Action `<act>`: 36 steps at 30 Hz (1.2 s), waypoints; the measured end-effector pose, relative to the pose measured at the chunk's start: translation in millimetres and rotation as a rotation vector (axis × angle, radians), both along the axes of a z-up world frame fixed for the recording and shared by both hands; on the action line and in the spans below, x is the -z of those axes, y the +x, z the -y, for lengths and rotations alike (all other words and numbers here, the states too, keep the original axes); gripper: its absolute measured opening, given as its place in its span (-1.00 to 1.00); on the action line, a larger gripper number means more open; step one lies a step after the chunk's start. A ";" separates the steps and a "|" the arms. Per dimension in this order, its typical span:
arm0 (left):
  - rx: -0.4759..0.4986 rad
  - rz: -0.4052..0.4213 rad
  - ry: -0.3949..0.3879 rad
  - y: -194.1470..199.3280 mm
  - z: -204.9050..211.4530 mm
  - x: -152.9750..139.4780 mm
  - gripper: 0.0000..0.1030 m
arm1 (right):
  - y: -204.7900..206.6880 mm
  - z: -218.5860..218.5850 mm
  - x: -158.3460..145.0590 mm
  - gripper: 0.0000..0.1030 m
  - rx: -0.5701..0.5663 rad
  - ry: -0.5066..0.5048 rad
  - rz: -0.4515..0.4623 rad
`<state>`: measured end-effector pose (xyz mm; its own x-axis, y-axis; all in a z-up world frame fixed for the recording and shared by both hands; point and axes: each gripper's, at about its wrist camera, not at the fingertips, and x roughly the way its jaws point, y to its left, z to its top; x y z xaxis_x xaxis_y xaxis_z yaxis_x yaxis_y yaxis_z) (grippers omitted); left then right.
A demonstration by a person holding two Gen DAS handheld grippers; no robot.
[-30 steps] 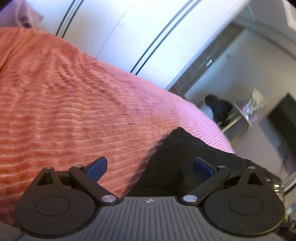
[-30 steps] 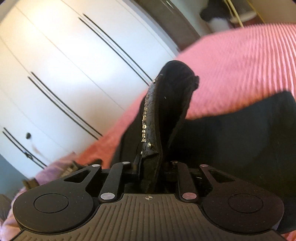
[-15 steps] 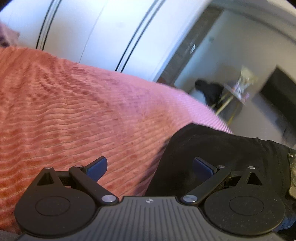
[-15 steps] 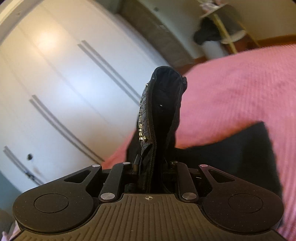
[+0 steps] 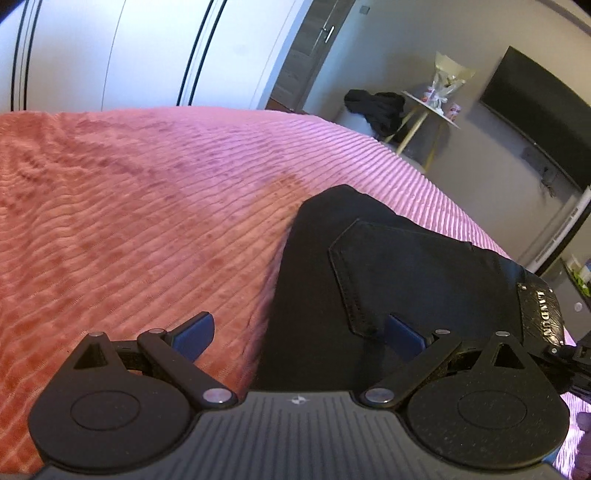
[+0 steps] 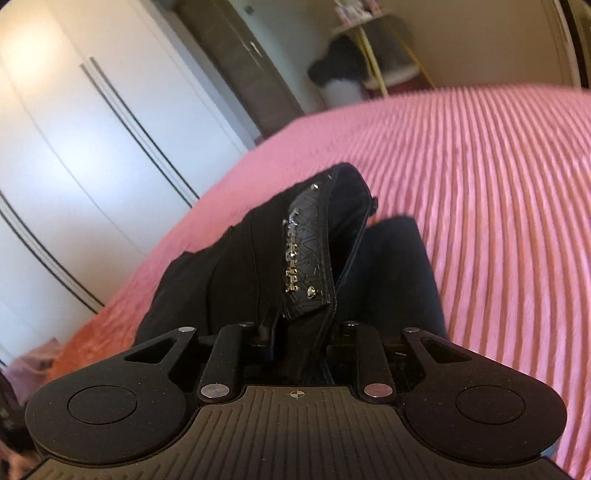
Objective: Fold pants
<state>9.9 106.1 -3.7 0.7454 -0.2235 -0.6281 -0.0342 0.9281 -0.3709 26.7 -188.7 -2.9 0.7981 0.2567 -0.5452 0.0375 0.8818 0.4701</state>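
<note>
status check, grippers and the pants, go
Left gripper open, hovering over the black denim pants on the pink ribbed bedspread. Right gripper shut on the pants' waistband by the embossed leather patch. Nothing in the way.

Left wrist view sits low and close over the pink bedspread (image 5: 166, 206), facing the side table (image 5: 430, 107) beyond it; right wrist view looks from just above the same bedspread (image 6: 480, 177) toward that table (image 6: 373, 29); both share the black pants (image 5: 388, 258).
</note>
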 end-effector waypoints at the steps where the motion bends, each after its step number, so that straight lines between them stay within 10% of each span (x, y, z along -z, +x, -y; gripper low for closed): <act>1: 0.008 -0.011 0.005 1.5 1.3 0.1 0.92 | 18.0 0.0 10.6 -0.38 0.020 -0.044 -0.031; 3: 0.037 -0.048 0.027 5.6 6.9 2.2 0.92 | 26.1 -0.3 16.9 0.02 0.049 -0.102 -0.134; 7: 0.123 -0.109 0.058 9.4 18.9 7.9 0.92 | 11.2 17.8 5.4 0.15 0.176 -0.002 -0.136; 14: 0.162 -0.132 0.062 14.5 25.6 15.6 0.93 | 31.4 -24.6 -29.4 -0.16 0.062 -0.162 0.031; 28: 0.188 -0.128 0.042 21.5 29.2 22.9 0.93 | 143.2 -103.7 28.7 -0.65 -0.017 -0.500 -0.082; 36: 0.175 -0.127 0.038 21.8 27.4 23.1 0.93 | 68.5 -99.7 6.6 -0.60 -0.078 -0.354 -0.090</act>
